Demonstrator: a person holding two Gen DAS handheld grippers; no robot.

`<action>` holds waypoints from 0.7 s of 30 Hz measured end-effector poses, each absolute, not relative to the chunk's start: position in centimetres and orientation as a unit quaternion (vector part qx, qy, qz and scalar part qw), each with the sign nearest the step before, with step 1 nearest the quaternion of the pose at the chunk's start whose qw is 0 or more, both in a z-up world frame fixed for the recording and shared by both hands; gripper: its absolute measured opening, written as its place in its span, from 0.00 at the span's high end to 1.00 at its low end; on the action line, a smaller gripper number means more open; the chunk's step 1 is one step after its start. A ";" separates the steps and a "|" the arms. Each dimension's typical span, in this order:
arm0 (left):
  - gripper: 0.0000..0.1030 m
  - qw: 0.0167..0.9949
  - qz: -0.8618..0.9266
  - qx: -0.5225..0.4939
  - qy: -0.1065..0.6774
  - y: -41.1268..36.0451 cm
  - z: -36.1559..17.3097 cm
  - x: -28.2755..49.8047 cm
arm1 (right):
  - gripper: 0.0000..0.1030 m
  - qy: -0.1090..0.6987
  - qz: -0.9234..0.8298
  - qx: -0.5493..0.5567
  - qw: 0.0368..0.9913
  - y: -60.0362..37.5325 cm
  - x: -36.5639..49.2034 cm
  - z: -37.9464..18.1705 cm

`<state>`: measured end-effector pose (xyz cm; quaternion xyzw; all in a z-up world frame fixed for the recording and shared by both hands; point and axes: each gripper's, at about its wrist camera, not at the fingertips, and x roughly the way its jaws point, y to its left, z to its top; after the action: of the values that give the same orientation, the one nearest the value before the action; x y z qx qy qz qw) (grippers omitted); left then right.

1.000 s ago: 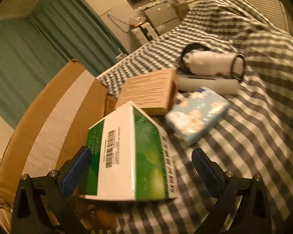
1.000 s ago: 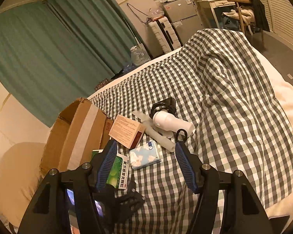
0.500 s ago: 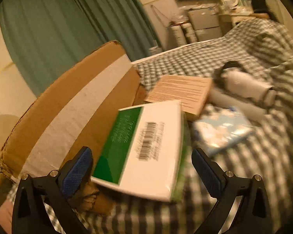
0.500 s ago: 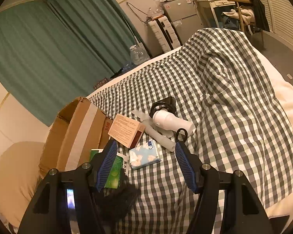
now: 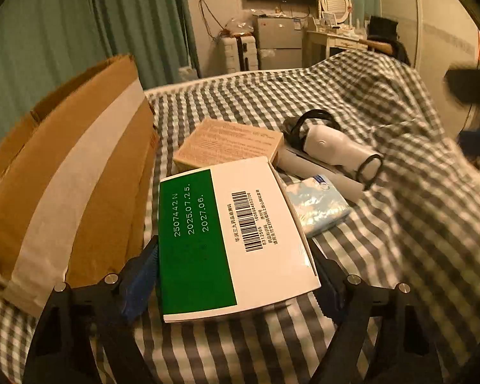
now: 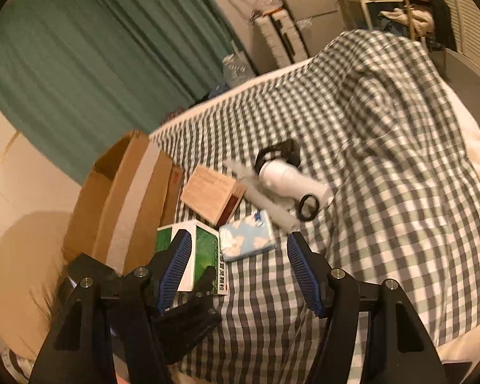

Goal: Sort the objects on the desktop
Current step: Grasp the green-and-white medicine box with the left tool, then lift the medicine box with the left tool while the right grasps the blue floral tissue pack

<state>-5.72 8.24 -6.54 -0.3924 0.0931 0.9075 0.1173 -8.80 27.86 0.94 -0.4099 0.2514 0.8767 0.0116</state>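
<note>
We see the green-and-white cardboard medicine box (image 5: 230,236) clamped in our left claw (image 5: 233,272) beside the open brown cardboard carton (image 5: 70,172) on the checked bed cover (image 5: 400,240); our right claw (image 6: 238,268) hangs apart, holding nothing.

The near box (image 5: 227,236) is half deep green, half white, with a black barcode and white digits on the green. Beside it on the left, the carton (image 5: 80,172) is plain brown with a pale tape stripe. Farther off lies a tan box (image 5: 230,142) — and to the right a light-blue packet (image 5: 320,204) with white blotches. The bedcover (image 5: 400,240) is grey-and-white check; the curtains (image 5: 80,22) are teal.
</note>
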 end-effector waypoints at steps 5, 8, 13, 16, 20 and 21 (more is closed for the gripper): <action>0.18 0.136 0.907 -0.386 0.095 8.4 -7.2 -5.4 | 0.40 0.218 0.859 -0.463 0.006 25.7 -12.5 -1.9; 0.17 0.132 0.904 -0.393 0.105 8.9 -8.0 -5.9 | 0.40 0.211 0.837 -0.505 0.015 24.6 -15.3 -4.7; 0.20 0.147 0.895 -0.417 0.056 7.2 -10.1 -5.6 | 0.40 0.285 0.796 -0.531 0.052 25.7 -17.7 -8.2; 0.20 0.151 0.903 -0.401 0.038 6.5 -9.9 -5.4 | 0.29 0.326 0.786 -0.520 0.073 26.1 -18.6 -9.2; 0.20 0.141 0.906 -0.396 0.037 6.3 -9.9 -5.5 | 0.24 0.319 0.791 -0.514 0.091 25.4 -19.7 -9.6; 0.20 0.138 0.907 -0.397 0.038 6.3 -9.9 -5.5 | 0.25 0.314 0.795 -0.509 0.100 25.2 -19.7 -9.8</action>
<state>-5.45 6.31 -9.95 -0.3971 0.0377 0.9065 0.1383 -19.71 25.23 -9.77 -0.5086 0.3139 0.7955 0.0997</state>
